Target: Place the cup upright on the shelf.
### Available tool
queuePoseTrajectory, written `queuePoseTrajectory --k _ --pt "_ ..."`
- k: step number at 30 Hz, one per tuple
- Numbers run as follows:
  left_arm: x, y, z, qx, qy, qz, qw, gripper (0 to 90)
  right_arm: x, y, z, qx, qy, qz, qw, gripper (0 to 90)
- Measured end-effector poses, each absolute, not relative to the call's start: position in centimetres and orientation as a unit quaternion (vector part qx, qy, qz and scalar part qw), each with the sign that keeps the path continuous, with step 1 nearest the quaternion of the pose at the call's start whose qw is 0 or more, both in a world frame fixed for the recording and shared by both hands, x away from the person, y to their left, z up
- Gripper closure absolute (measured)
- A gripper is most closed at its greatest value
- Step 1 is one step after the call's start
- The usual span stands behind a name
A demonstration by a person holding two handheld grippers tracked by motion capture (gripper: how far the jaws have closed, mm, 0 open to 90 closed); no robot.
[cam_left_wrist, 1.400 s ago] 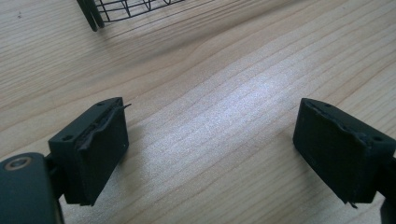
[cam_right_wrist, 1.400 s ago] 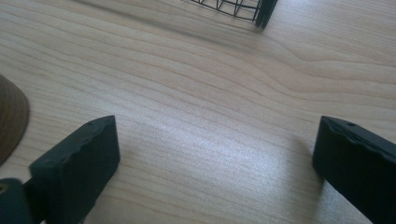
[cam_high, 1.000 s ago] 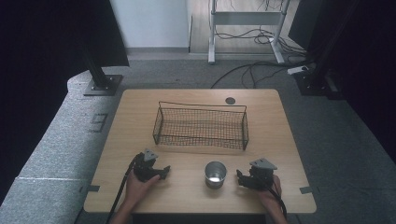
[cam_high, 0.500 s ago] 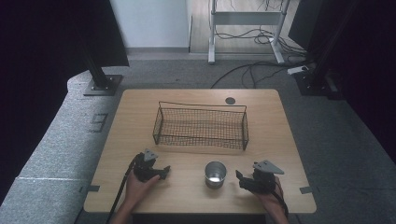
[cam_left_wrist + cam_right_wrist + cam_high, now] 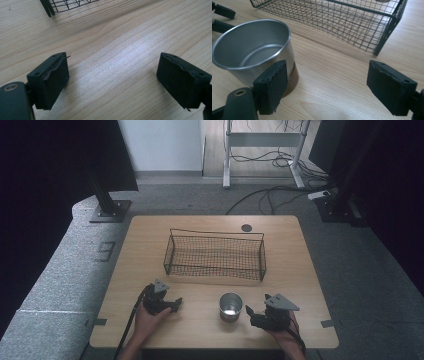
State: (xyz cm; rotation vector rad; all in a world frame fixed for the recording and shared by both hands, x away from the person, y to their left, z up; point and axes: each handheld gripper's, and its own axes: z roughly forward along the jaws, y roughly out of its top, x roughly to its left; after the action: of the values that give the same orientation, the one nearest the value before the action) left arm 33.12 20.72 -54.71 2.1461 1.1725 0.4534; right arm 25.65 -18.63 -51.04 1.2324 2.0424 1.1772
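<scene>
A shiny metal cup [image 5: 230, 306] stands upright and empty near the table's front edge, also large at the left of the right gripper view [image 5: 254, 51]. My right gripper [image 5: 254, 314] rests on the table just right of the cup, open, its left jaw in front of the cup's side and nothing between the jaws [image 5: 325, 87]. My left gripper [image 5: 173, 304] lies left of the cup, a hand's width away, open over bare wood [image 5: 112, 75]. A black wire basket [image 5: 215, 254] sits empty at mid-table, beyond both grippers [image 5: 342, 20].
The wooden table [image 5: 300, 270] has a round cable hole [image 5: 246, 227] at its back edge. Grey carpet, cables and stand feet [image 5: 107, 212] surround it. A corner of the basket [image 5: 50, 7] shows at the top of the left gripper view.
The right gripper has shifted slightly to the right and settled beside the cup. The left gripper, the cup and the basket have stayed put.
</scene>
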Motion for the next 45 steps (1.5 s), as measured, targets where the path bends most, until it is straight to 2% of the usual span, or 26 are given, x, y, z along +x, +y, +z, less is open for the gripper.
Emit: queuePoseTrajectory --k 28,34,45 --pt "33.1 20.7 -54.7 0.817 0.446 0.174 0.322 11.4 24.4 -17.3 -49.4 0.426 0.747 0.465 0.212 15.4" --pt "33.0 20.6 -54.7 0.817 0.445 0.173 0.321 11.5 24.3 -16.5 -49.2 0.416 0.752 0.474 0.195 12.9" --pt "33.0 20.6 -54.7 0.817 0.445 0.174 0.322 12.0 24.8 -14.4 -49.2 0.402 0.764 0.469 0.188 10.9"
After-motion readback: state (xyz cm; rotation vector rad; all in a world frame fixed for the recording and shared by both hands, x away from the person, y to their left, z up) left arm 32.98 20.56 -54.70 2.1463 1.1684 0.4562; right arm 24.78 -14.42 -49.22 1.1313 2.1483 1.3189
